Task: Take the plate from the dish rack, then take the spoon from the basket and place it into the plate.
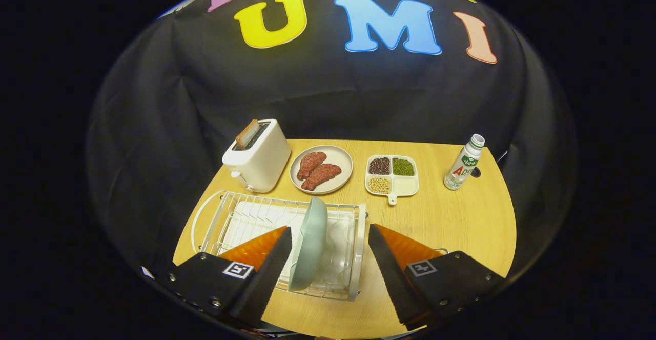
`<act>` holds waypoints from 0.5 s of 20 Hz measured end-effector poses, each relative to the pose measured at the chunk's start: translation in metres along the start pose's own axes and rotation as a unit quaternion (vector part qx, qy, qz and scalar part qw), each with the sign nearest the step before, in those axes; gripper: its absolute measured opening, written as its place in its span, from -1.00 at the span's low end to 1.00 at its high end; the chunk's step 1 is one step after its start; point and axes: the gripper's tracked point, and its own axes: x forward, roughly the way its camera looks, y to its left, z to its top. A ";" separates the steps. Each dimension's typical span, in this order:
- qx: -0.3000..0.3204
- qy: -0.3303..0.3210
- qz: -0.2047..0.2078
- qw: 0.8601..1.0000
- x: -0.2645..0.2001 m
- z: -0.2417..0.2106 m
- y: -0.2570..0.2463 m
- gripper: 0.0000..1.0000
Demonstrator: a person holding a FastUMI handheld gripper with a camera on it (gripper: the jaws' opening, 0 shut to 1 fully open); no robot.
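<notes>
Colours on the bench

Pale wood bench (451, 227); white wire dish rack (233, 217) holding a pale mint-green plate (310, 242); cream toaster (259, 158); beige dish (341, 158) of reddish-brown meat; white divided tray (405, 186) with dark brown, green and pale yellow beans; white bottle (464, 163) with green-and-red label; tool (330, 258) black with orange panels, its fingers spread either side of the plate.

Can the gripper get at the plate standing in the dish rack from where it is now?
Probably yes. The gripper is open, and the plate stands on edge in the dish rack between the fingers, nearer the left one. Nothing blocks its upper rim.
</notes>
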 end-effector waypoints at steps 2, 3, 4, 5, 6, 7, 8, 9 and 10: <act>-0.004 0.021 -0.009 1.000 0.013 -0.008 0.003 0.87; -0.004 0.033 -0.018 0.999 0.017 -0.012 0.004 0.87; -0.004 0.045 -0.030 0.999 0.022 -0.015 0.004 0.87; -0.004 0.055 -0.046 0.997 0.027 -0.018 0.003 0.87; -0.004 0.062 -0.061 0.996 0.034 -0.020 0.001 0.87; -0.004 0.075 -0.087 0.993 0.038 -0.026 -0.004 0.83; -0.001 0.090 -0.114 0.989 0.040 -0.032 -0.007 0.78; -0.001 0.098 -0.136 0.986 0.045 -0.036 -0.007 0.72; -0.004 0.103 -0.155 0.983 0.049 -0.039 -0.008 0.48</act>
